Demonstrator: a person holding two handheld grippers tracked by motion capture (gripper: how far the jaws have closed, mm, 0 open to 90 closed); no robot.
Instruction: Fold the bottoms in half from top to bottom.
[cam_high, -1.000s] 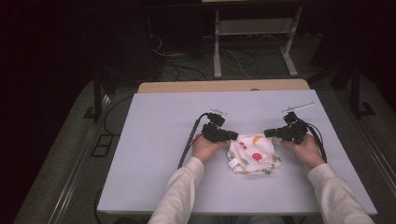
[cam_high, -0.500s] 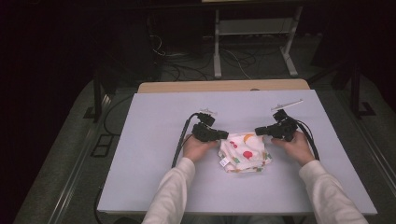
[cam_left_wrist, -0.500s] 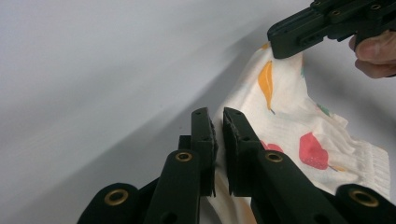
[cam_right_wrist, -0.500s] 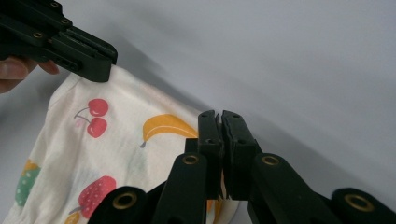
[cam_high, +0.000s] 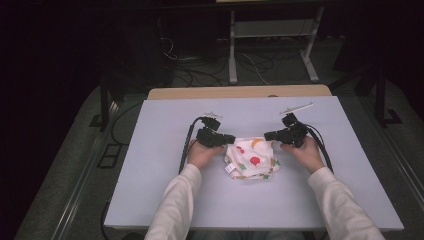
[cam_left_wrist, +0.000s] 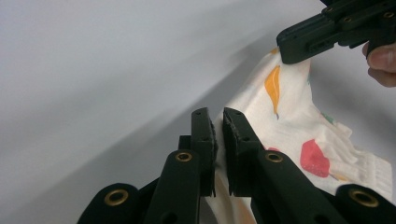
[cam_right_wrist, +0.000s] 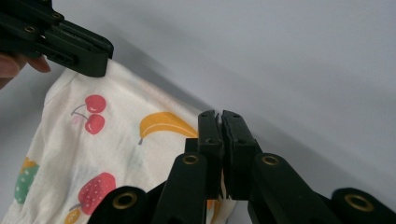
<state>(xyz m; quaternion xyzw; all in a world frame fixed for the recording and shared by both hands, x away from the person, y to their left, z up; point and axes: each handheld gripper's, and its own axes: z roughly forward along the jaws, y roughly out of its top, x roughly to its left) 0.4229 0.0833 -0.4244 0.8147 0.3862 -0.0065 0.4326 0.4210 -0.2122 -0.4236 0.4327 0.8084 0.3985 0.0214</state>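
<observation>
The left gripper (cam_high: 231, 138) is clamped on the left top corner of the cloth (cam_high: 252, 159), jaws nearly closed with fabric pinched between the pads. The cloth, white with a fruit print, lies near the centre of the table (cam_high: 150, 165), bunched between the two hands, its upper edge held up. The right gripper (cam_high: 268, 135) is clamped on the right top corner, jaws likewise nearly closed on fabric.

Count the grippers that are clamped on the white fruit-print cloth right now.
2. The left gripper pinches the white fruit-print cloth at its far left corner; the right gripper pinches its far right corner. Both sets of jaws are shut on the fabric, holding that edge up off the pale table.
</observation>
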